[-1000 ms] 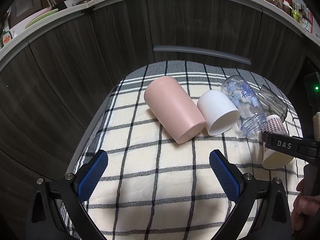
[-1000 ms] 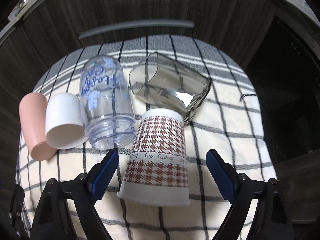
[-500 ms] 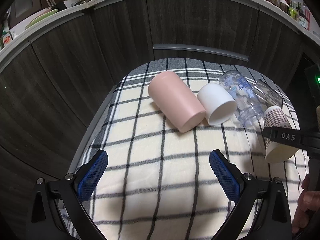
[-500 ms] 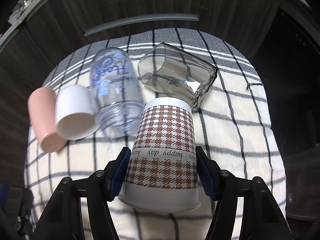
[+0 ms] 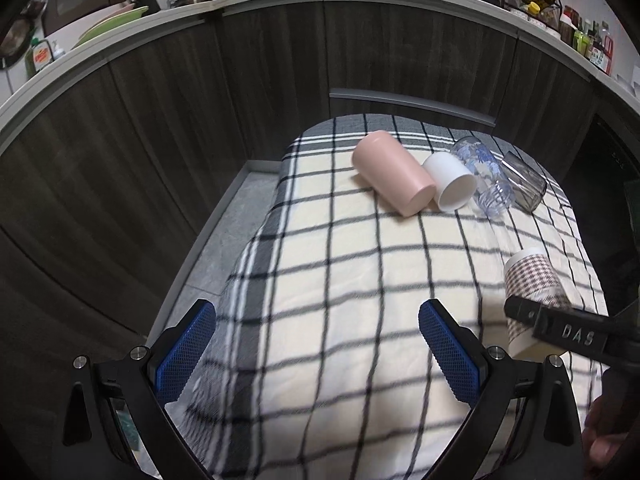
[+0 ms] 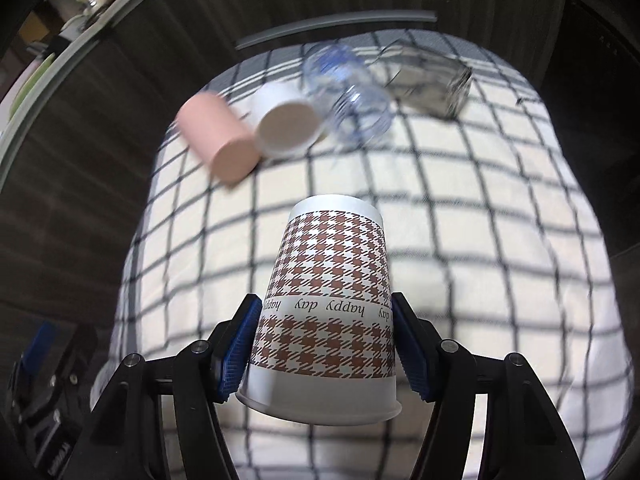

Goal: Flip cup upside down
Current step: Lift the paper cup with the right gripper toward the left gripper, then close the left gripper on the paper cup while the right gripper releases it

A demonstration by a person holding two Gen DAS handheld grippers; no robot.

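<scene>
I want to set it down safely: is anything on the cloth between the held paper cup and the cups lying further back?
Nothing visible. The right gripper holds the paper cup over bare cloth.

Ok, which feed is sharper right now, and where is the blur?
Left wrist view: lying pink cup and white cup are crisp; only the near checked cloth smears. Right wrist view: brown houndstooth paper cup in the right gripper is sharp; the background is motion-blurred.
</scene>
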